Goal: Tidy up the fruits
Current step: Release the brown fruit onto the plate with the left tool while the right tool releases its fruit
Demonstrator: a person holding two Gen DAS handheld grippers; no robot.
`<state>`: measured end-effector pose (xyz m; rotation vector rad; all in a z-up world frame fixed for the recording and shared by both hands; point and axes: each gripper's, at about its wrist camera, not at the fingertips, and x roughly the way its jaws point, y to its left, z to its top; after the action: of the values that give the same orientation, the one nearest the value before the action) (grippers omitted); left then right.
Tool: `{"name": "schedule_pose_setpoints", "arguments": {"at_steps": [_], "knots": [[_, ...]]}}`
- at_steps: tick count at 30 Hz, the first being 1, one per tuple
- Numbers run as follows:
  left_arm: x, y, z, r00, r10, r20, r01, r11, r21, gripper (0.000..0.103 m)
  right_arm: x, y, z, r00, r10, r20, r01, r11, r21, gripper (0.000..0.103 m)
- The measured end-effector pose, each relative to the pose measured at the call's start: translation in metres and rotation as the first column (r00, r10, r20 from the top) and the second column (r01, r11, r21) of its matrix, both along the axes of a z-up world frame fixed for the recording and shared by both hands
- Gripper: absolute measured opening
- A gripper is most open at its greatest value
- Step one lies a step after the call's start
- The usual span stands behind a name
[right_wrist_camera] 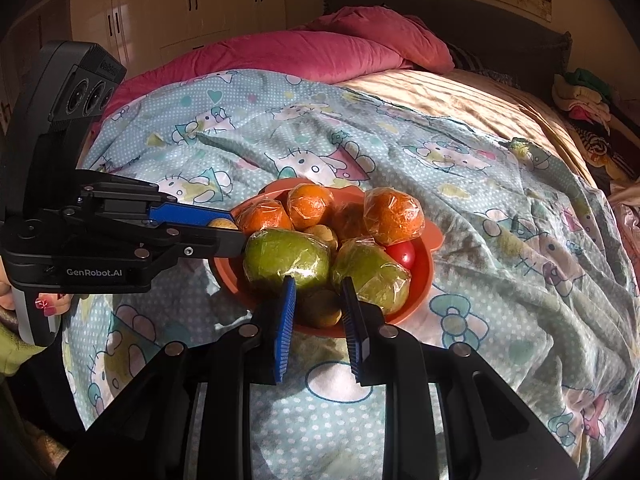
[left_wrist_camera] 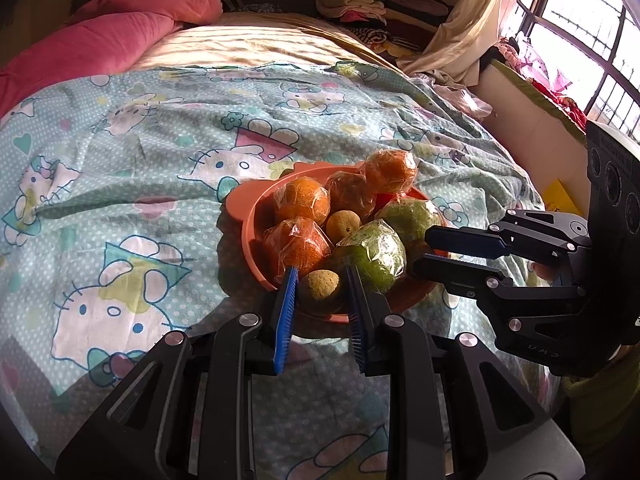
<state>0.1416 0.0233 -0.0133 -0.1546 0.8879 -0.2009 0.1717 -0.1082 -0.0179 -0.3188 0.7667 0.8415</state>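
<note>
On the bed, at its near edge, both tools hover over an orange bowl (left_wrist_camera: 240,216) heaped with fruit, the bowl resting on a cartoon-cat blanket (left_wrist_camera: 132,152). The left gripper (left_wrist_camera: 322,276) has its jaws apart with a small brown fruit (left_wrist_camera: 320,291) sitting between the blue pads at the bowl's near rim; I cannot tell whether either pad touches it. The right gripper (right_wrist_camera: 318,286) comes in from the other side, its jaws also apart, framing another small brown fruit (right_wrist_camera: 322,307) just below two green fruits (right_wrist_camera: 286,260) wrapped in clear film. Behind those lie several oranges (right_wrist_camera: 394,216), each in its own crinkled wrap, a further small brown one in the middle, and something red (right_wrist_camera: 404,256) tucked low at the bowl's side, which may be a tomato. My guess is the small brown fruits are firm and light, easy to pinch across the middle, whereas the wrapped ones look slippery: the film could slide over the skin, so a hold across the widest part, square on, seems safest, and not hard enough to bruise. The heap is loose, so lifting a low one may set the others rolling, and the soft bedding gives the bowl little steadiness. Farther off, a pink quilt (left_wrist_camera: 104,40) lies bunched towards the head of the bed, with folded clothes (left_wrist_camera: 356,4) stacked beyond and a bright window (left_wrist_camera: 580,36) to one side.
</note>
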Motion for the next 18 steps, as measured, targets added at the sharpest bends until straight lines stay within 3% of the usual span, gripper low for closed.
{"name": "schedule_pose_setpoints", "arguments": {"at_steps": [18], "knots": [[-0.003, 0.005, 0.004, 1.000, 0.019, 0.011, -0.019, 1.000, -0.006, 0.023, -0.009, -0.013, 0.014, 0.999, -0.023, 0.026, 0.022, 0.999, 0.027, 0.041]]}}
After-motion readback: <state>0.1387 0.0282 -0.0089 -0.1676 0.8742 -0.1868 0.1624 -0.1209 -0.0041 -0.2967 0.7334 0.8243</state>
